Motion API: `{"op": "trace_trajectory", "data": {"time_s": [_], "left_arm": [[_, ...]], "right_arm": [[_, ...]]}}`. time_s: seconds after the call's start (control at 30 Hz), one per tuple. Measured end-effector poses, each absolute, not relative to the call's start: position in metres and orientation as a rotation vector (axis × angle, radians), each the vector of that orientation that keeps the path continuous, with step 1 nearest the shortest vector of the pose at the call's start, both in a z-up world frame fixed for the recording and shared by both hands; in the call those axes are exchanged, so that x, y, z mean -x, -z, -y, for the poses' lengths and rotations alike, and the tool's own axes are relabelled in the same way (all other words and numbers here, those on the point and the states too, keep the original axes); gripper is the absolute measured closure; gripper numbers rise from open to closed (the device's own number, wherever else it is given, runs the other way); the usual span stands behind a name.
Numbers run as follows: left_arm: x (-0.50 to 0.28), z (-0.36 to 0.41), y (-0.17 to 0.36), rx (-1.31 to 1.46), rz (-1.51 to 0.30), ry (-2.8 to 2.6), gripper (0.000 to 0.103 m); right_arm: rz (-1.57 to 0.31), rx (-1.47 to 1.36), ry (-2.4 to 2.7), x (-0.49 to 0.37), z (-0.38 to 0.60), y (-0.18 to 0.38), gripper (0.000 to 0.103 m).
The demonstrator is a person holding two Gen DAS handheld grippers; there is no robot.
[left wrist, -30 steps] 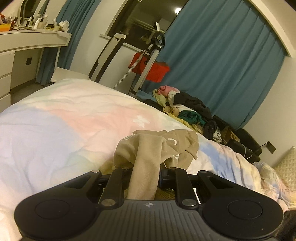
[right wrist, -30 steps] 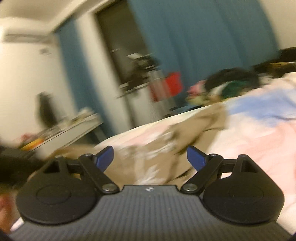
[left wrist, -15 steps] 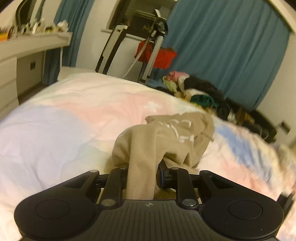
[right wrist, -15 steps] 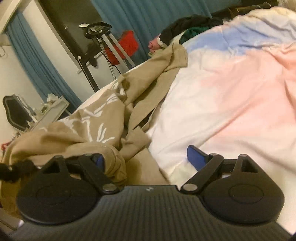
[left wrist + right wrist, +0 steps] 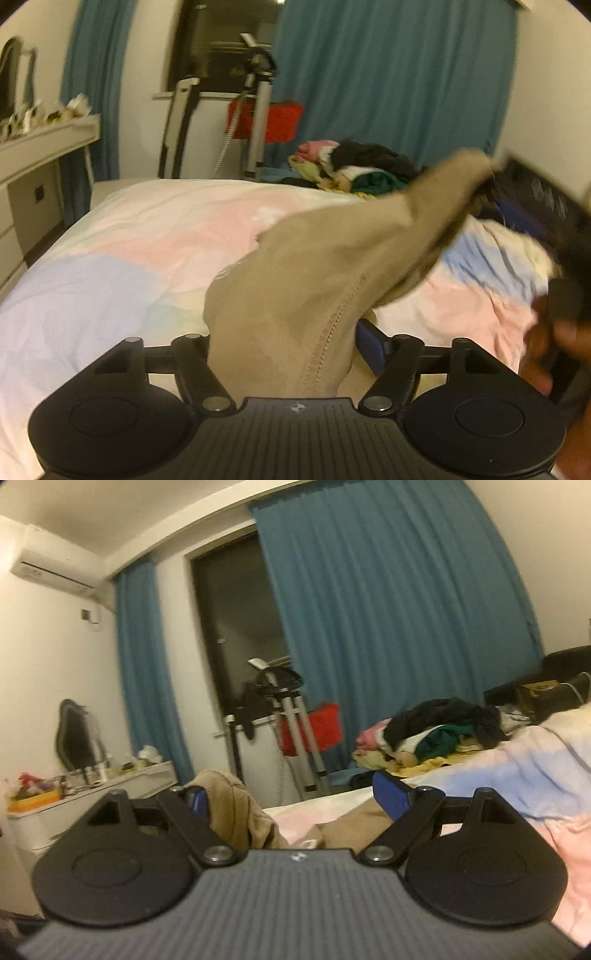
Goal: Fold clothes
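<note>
A beige garment (image 5: 332,266) hangs stretched above the pastel duvet (image 5: 140,243). In the left wrist view it runs from between my left gripper's (image 5: 284,332) spread fingers up to the right, where my right gripper (image 5: 532,206) shows blurred at the fabric's far end. The left jaws stand wide apart with cloth draped through them. In the right wrist view my right gripper (image 5: 295,797) stands open, a bunch of beige cloth (image 5: 229,808) lying against its left finger; more beige cloth (image 5: 354,823) lies below on the bed.
A pile of mixed clothes (image 5: 354,166) (image 5: 436,734) sits at the bed's far edge. A tripod and red bag (image 5: 266,114) stand by the blue curtain. A white desk (image 5: 40,144) is at the left. A hand (image 5: 550,354) shows at the right.
The left gripper has opened; it was shut on the beige garment. The garment has been lifted and stretched to the right. The right gripper has risen from the bed and tilted up.
</note>
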State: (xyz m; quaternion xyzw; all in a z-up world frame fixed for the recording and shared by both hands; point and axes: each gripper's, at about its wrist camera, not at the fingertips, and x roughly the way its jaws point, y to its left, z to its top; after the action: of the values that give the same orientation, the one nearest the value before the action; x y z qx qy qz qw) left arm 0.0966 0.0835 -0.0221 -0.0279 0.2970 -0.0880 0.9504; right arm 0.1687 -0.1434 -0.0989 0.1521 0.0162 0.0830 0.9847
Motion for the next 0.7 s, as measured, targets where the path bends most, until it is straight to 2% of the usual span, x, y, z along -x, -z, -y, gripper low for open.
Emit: {"op": "trace_trajectory", "data": {"time_s": [0.2, 0.43, 0.7], "left_arm": [[-0.063, -0.062, 0.032, -0.032, -0.597, 0.169, 0.017], [-0.050, -0.039, 0.037, -0.109, -0.539, 0.135, 0.009], [-0.095, -0.019, 0.043, -0.042, -0.422, -0.009, 0.009]], "right_arm": [[-0.132, -0.310, -0.321, -0.187, 0.155, 0.085, 0.016], [-0.197, -0.350, -0.383, -0.191, 0.160, 0.081, 0.015], [-0.255, -0.380, -0.402, -0.196, 0.167, 0.093, 0.015]]}}
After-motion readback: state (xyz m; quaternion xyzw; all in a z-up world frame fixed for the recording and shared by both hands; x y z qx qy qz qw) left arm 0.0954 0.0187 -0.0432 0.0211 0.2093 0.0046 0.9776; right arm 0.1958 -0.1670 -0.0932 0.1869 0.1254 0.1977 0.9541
